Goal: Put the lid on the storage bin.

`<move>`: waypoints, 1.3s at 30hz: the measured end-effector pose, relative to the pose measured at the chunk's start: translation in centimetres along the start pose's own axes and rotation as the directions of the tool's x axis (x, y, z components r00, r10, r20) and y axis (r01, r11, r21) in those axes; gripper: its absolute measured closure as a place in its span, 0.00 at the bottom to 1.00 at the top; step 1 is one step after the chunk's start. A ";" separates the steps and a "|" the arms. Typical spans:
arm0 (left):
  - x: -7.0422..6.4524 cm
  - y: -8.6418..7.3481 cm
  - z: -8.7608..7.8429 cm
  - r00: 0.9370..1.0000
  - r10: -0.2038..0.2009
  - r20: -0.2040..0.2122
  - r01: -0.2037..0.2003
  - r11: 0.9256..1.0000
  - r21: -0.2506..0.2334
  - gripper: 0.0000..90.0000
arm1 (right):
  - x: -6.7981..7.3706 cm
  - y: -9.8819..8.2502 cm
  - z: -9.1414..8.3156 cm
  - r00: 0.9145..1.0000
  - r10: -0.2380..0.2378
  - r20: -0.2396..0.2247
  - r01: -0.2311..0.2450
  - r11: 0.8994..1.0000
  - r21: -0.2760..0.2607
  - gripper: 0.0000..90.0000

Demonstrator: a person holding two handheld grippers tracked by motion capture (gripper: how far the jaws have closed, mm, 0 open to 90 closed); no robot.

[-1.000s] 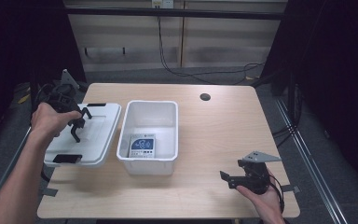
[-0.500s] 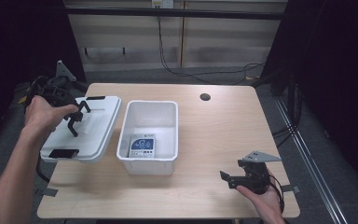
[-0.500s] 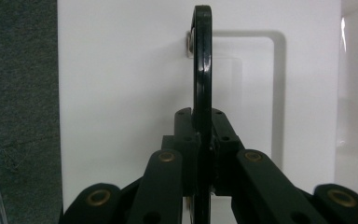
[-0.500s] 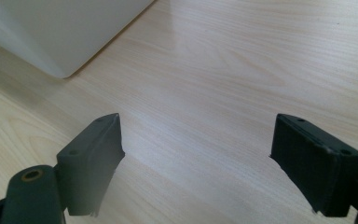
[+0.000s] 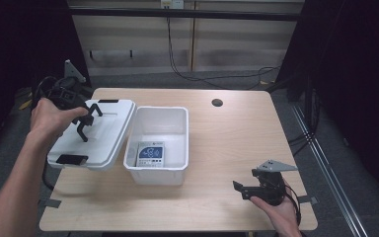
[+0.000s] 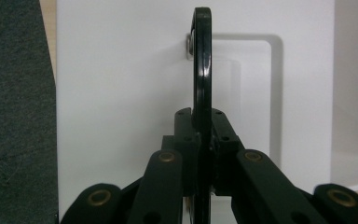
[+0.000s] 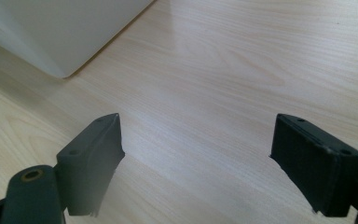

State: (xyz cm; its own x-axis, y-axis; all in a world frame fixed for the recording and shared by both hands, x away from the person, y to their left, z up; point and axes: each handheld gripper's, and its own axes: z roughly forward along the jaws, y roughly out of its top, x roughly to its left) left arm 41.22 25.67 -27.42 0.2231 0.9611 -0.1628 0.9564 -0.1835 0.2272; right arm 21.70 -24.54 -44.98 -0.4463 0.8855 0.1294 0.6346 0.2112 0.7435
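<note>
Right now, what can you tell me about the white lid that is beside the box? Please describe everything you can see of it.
The white lid looks like smooth plastic, rectangular with rounded corners, a recessed panel on top and a black latch at each short end. Its black carry handle stands upright, pinched between the closed jaws of the left gripper. The lid sits tilted to the left of the open white bin, near the table's left edge, its right edge very close to the bin's rim.

Probably a lab: black curtains (image 5: 24, 59) (dangling cables (image 5: 177, 54)).
</note>
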 end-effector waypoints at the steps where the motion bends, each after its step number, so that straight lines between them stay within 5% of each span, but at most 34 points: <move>1: -0.2 0.1 0.0 1.000 0.004 -0.003 -0.004 1.000 -0.001 0.94 | 0.0 0.0 0.0 1.000 -0.004 -0.001 0.004 1.000 -0.003 0.18; 39: -9.1 2.5 1.7 0.993 0.116 0.026 -0.117 0.992 0.047 0.94 | -0.1 0.0 -0.1 1.000 -0.001 -0.004 0.001 1.000 -0.004 0.18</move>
State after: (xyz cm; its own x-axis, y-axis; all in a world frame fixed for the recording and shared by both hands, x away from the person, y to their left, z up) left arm 41.94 16.11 -26.99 0.3375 0.9277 -0.1598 0.9315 -0.3046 0.1990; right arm 21.68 -24.67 -44.99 -0.4492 0.8837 0.1316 0.6319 0.2101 0.7461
